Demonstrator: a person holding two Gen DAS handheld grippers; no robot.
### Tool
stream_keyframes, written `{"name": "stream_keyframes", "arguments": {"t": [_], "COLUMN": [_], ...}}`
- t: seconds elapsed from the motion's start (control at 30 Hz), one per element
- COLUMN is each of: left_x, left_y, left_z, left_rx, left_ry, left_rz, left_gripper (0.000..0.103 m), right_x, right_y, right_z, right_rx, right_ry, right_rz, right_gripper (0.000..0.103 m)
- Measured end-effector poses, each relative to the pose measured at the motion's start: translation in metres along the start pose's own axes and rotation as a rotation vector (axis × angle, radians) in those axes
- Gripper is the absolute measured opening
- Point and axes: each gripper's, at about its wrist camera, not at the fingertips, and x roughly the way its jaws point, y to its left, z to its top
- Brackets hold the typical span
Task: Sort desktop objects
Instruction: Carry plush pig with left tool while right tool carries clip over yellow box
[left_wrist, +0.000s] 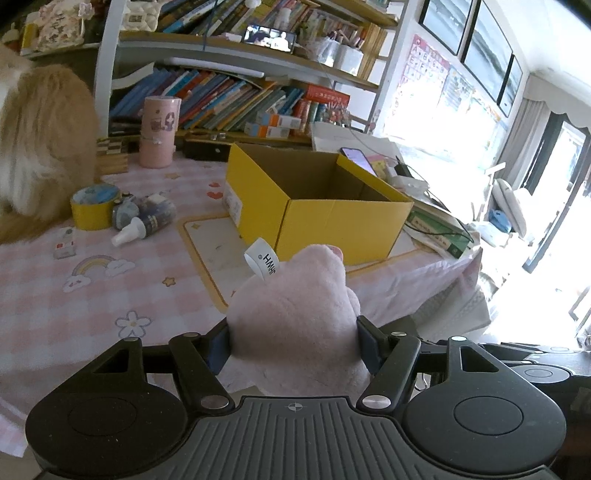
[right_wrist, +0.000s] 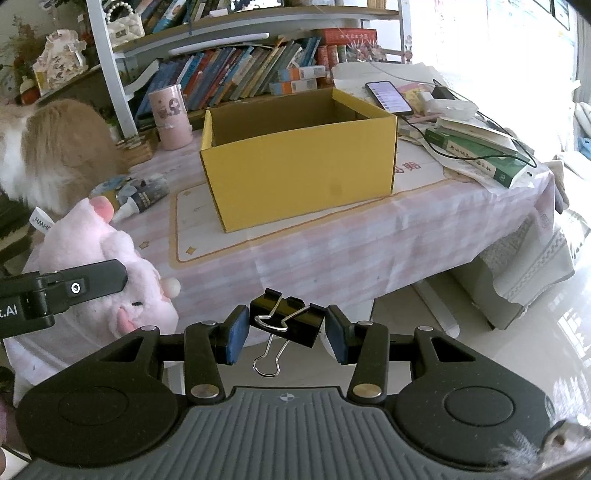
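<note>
Desktop clutter is going into the open yellow cardboard box (right_wrist: 299, 162), which sits mid-table on the pink checked tablecloth (left_wrist: 74, 295) with nothing visible inside. Both payloads are held short of it, near the table's front edge.

Risks, largest item first:
- Fluffy ginger-and-white cat (left_wrist: 40, 147) sits at the table's far left, just beside the yellow tape roll (left_wrist: 92, 206) and the small white-capped bottles (left_wrist: 144, 221). If it shifts, it could knock them around or step into the left side's path to the box.
- Box is light corrugated card with thin upright walls; clip its rim on the way in and it probably slides on the smooth cloth.
- Pink plush toy (left_wrist: 295, 317) is clamped in the left gripper (left_wrist: 295, 343), jaws at a middling spread pressing into the fur on both sides. It is soft, bulky and compressible — the pile can creep between the pads, and the white fabric label loop (left_wrist: 260, 260) could snag on the box wall.
- Black metal binder clip (right_wrist: 286, 321) is held between the blue pads of the right gripper (right_wrist: 286, 332), jaws narrow. It sits tilted, gripped at its ends with one wire handle dangling below. Hard, slick painted steel on a skewed hold — a jolt could rotate it out, and it hangs about over the table edge, so a drop may land on the glossy floor.

Plush also crowds the right wrist view's left side; the two grippers are close, so simultaneous moves risk contact.
</note>
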Motion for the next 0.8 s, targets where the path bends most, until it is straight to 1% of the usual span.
{"name": "stream_keyframes", "arguments": {"t": [0.53,0.8], "left_x": [0.032,0.051], "left_y": [-0.015,-0.022], "left_z": [0.019,0.029], "left_rx": [0.027,0.034], "left_ry": [0.001,-0.001], "left_rz": [-0.006,-0.001], "left_gripper": [0.068,0.068], "right_x": [0.021,0.041], "right_y": [-0.017,-0.03], "right_z": [0.024,0.041], "right_rx": [-0.012,-0.026], "right_ry": [0.013,0.028], "right_rz": [0.004,0.018], "right_gripper": [0.042,0.043]}}
